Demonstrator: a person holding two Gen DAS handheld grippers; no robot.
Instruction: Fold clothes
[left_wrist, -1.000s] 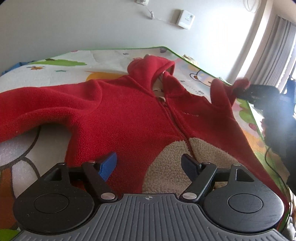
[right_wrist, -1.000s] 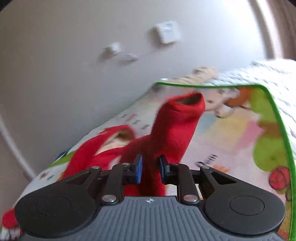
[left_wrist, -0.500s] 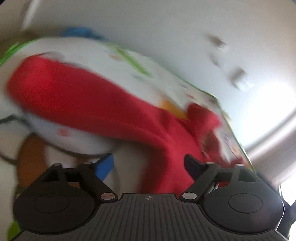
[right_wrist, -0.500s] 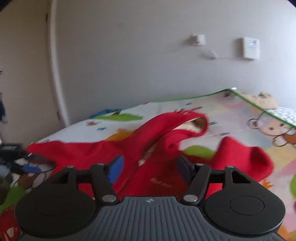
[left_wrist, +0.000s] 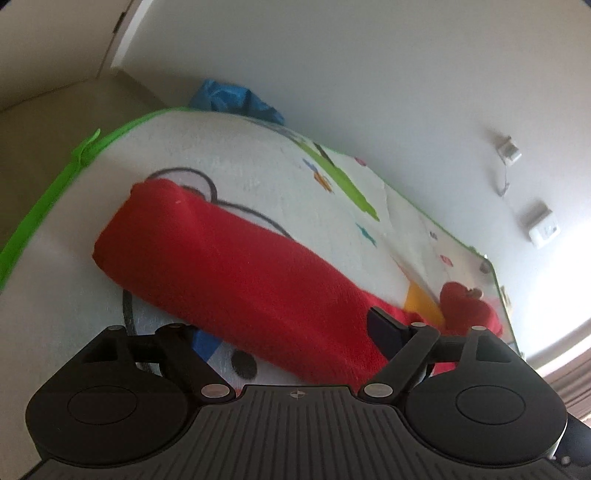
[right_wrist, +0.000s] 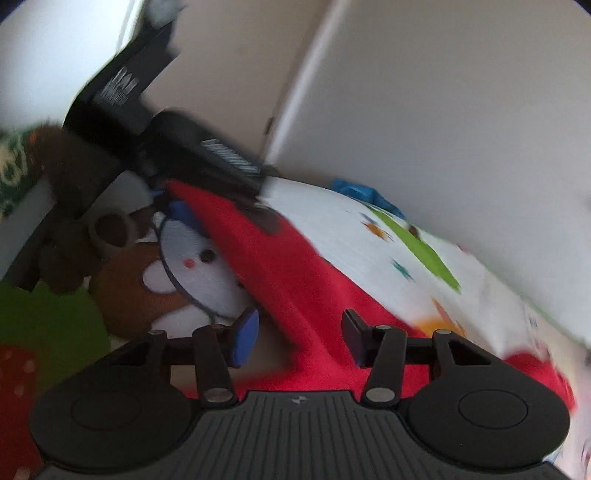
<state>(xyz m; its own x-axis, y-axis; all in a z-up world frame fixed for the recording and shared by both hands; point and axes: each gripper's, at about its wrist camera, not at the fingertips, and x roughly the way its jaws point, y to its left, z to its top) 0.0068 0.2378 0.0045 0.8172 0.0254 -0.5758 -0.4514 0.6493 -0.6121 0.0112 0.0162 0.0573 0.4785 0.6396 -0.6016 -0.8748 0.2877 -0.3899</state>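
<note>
— So, the left gripper: how do its fingers stand?

— Wide apart, gripping nothing. The red fleece sleeve runs across the gap between them. The right finger's dark pad shows against the fleece; whether it touches I cannot tell. The left finger's blue pad sits over the mat, just beside the sleeve's lower edge.

— And the right gripper?

— Also spread, empty. Between its blue pad and dark pad lies the same red fleece, where the sleeve widens toward the body of the jacket.

— Where is the garment, then?

— Spread on a cartoon-printed play mat with a green border. In the left wrist view the sleeve stretches up and left, its cuff lying flat on a drawn outline. Far right, the red hood is bunched near the mat's edge.

— Anything else around?

— A blue bundle sits at the mat's far edge by the wall, and white wall fittings hang to the right. In the blurred right wrist view, the left gripper shows as a dark shape over the sleeve's far end, a hand holding it.
</note>
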